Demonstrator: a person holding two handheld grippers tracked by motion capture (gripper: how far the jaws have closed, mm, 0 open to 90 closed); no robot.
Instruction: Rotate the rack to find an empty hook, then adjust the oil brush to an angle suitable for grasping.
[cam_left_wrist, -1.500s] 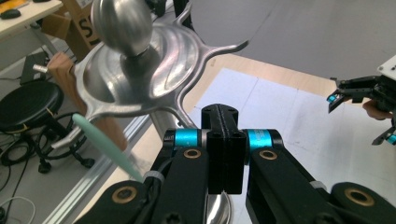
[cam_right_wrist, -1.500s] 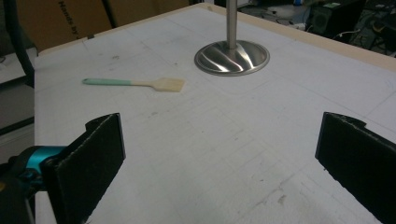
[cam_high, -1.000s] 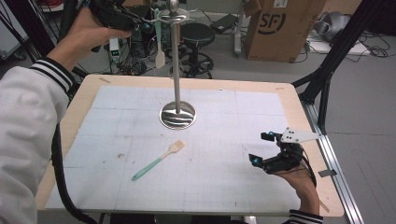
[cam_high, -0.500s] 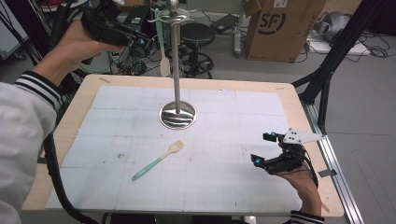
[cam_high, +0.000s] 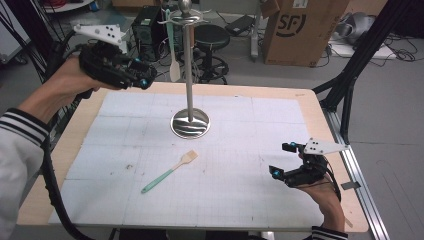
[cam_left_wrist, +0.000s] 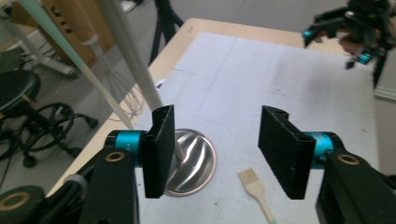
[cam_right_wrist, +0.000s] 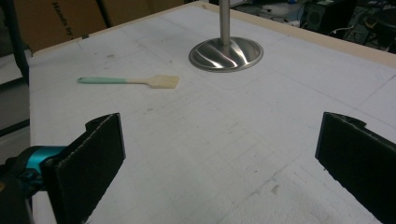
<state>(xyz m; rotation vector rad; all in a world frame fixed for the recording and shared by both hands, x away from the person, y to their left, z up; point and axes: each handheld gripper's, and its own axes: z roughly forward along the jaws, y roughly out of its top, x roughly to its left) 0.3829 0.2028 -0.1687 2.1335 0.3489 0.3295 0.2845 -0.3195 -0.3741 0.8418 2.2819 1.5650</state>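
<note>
The surface (cam_high: 280, 200) carries a white gridded mat. A metal stand (cam_high: 188, 75) rises from a round base on the mat's far half, and a pale spatula with a mint handle (cam_high: 173, 55) hangs from a hook at its top. The left hand-held gripper (cam_high: 142, 75) is raised just left of that hanging spatula; its jaws have just been opening and stand apart with nothing between them. The right hand-held gripper (cam_high: 282, 160) rests low at the near right corner, jaws wide apart and empty. A small mint-handled brush (cam_high: 170, 171) lies flat on the mat in front of the base, well apart from both
</note>
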